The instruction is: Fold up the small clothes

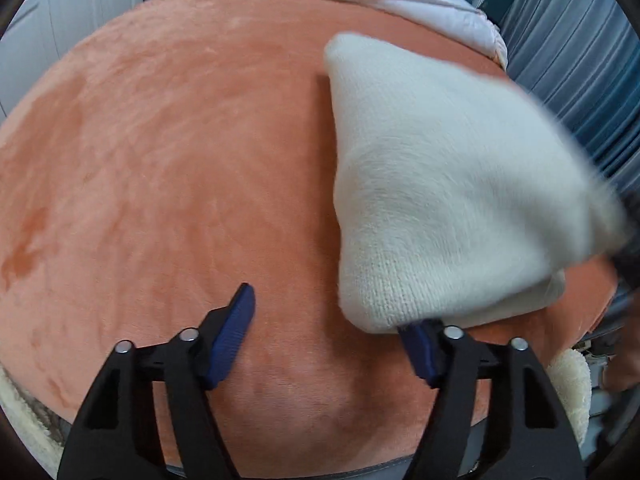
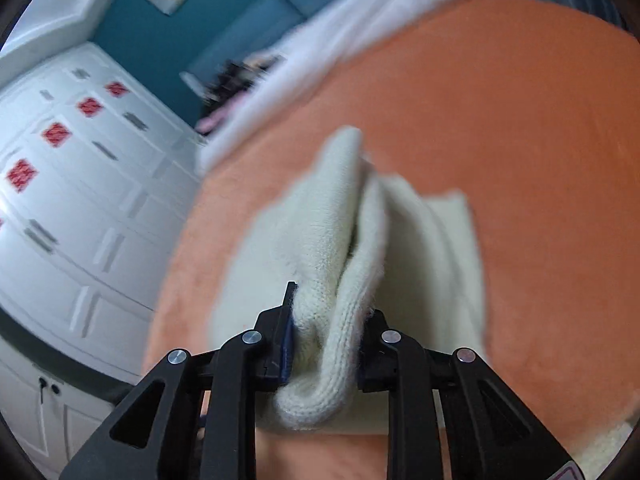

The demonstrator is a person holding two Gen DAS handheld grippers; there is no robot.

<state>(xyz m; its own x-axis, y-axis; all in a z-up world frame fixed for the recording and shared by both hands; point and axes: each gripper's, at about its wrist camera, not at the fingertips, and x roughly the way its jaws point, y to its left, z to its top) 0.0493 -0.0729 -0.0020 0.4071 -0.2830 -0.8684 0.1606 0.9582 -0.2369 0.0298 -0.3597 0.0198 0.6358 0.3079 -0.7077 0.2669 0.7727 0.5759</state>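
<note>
The cream knit [image 1: 448, 184] lies on the orange blanket [image 1: 160, 160], ahead and to the right of the left tool [image 1: 332, 320]. Its near edge drapes over the tip of that tool's right finger [image 1: 420, 344]; the left finger [image 1: 234, 332] stands clear of it over bare blanket. The left tool is spread wide and pinches nothing.

In the right wrist view the knit [image 2: 332, 248] runs from the blanket [image 2: 520, 120] straight into the right tool [image 2: 326, 332]. A thick bunched fold fills the gap between the two fingers, which are pressed onto it from both sides. The far part of the knit is blurred. White cabinets [image 2: 60, 200] stand to the left
</note>
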